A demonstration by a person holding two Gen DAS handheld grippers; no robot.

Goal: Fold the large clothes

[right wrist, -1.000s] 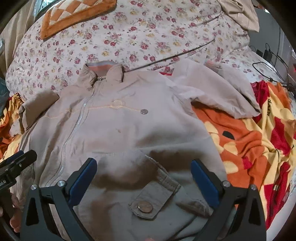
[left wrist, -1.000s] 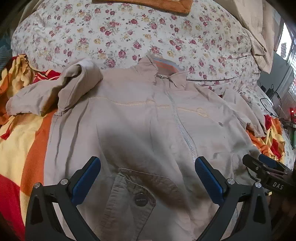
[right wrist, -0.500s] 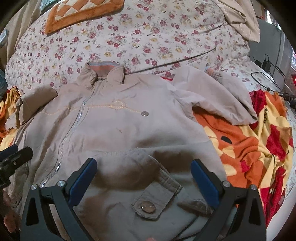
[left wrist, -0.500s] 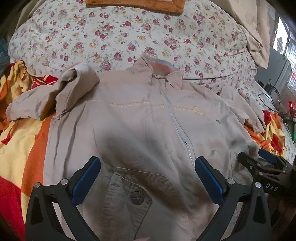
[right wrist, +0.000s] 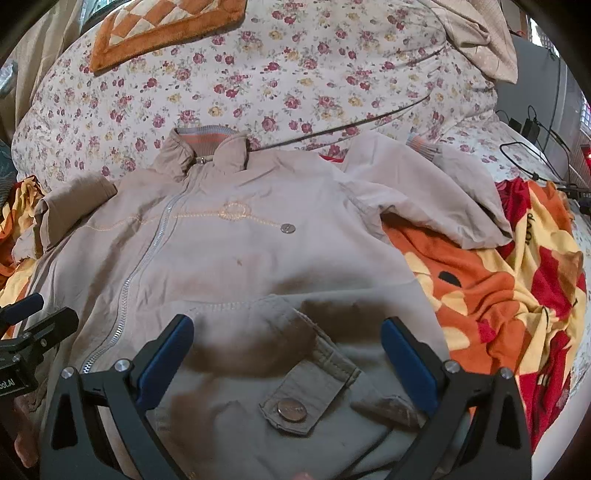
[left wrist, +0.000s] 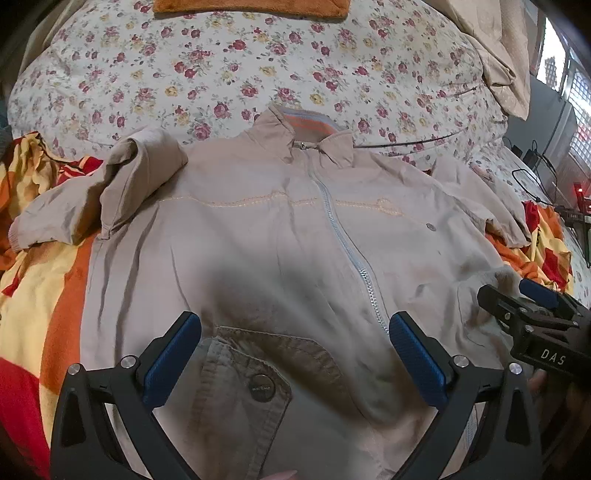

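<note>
A beige zip-up jacket lies front up and zipped on the bed, collar at the far side. Its left sleeve is bunched and folded over near the shoulder; its right sleeve lies spread to the right. My left gripper hovers open above the lower left front, over a buttoned pocket flap. My right gripper hovers open above the lower right front, over the other pocket flap. Neither holds any cloth. Each gripper shows at the edge of the other's view.
The jacket rests on an orange, yellow and red blanket. Behind it lies a floral quilt with an orange cushion on top. Cables and chargers sit at the far right.
Both grippers have drawn back slightly toward the jacket's hem and risen a little, so more of the jacket and quilt shows. Their jaws have stayed open and the jacket has not moved.
</note>
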